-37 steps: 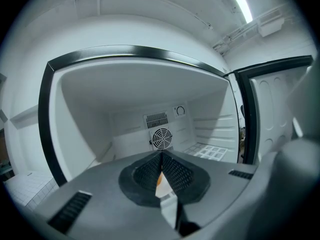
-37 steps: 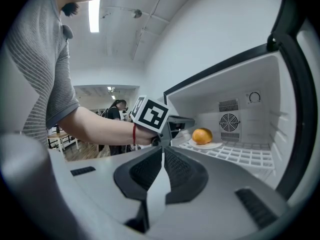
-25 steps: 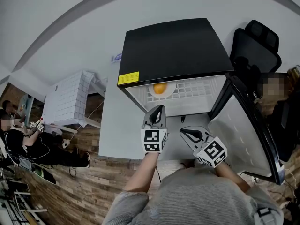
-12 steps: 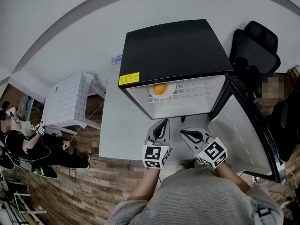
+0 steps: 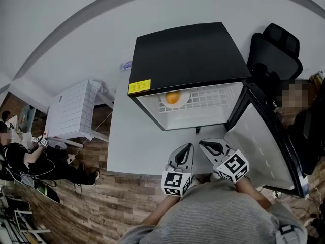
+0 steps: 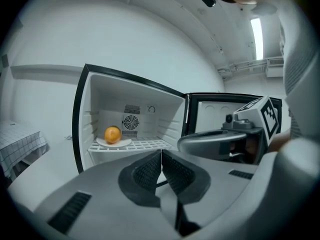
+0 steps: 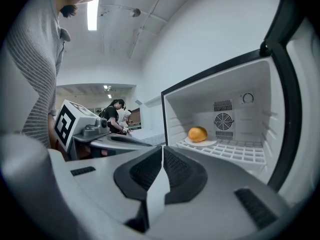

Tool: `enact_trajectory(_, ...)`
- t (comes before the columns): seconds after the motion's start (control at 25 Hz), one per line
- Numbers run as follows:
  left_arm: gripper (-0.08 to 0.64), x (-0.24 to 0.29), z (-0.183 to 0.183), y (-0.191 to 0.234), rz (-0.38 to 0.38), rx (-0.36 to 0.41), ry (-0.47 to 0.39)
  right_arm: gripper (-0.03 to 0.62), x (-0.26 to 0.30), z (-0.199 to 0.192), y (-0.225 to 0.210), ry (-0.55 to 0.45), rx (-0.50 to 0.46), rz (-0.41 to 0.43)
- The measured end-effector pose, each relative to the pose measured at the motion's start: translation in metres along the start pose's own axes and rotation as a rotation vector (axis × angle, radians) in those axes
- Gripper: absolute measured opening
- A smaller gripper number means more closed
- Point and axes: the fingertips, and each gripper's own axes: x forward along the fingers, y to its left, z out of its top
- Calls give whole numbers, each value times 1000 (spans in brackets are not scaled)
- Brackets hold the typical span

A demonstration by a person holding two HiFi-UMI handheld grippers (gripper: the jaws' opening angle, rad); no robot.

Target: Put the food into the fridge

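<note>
- My left gripper (image 5: 188, 147) hangs over the near edge of the white worktop (image 5: 133, 145). Its fingers (image 6: 145, 173) are pressed together with nothing between them.
- My right gripper (image 5: 204, 144) sits just beside it on the right, its fingers (image 7: 145, 170) likewise together and empty.
- Beyond both, the black fridge (image 5: 189, 55) stands on the worktop, its door (image 5: 260, 147) swung open to the right.
- Inside, on the left part of the wire shelf (image 5: 214, 101), the orange (image 5: 172, 97) rests on a white plate (image 6: 114, 143), well apart from both grippers.
</note>
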Motion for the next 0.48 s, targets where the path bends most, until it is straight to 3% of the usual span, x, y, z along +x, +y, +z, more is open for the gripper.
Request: enact_trajectory(0.48,12,2,7,-19,-45,49,-26,14,-14,-4,-7,11,4,-35)
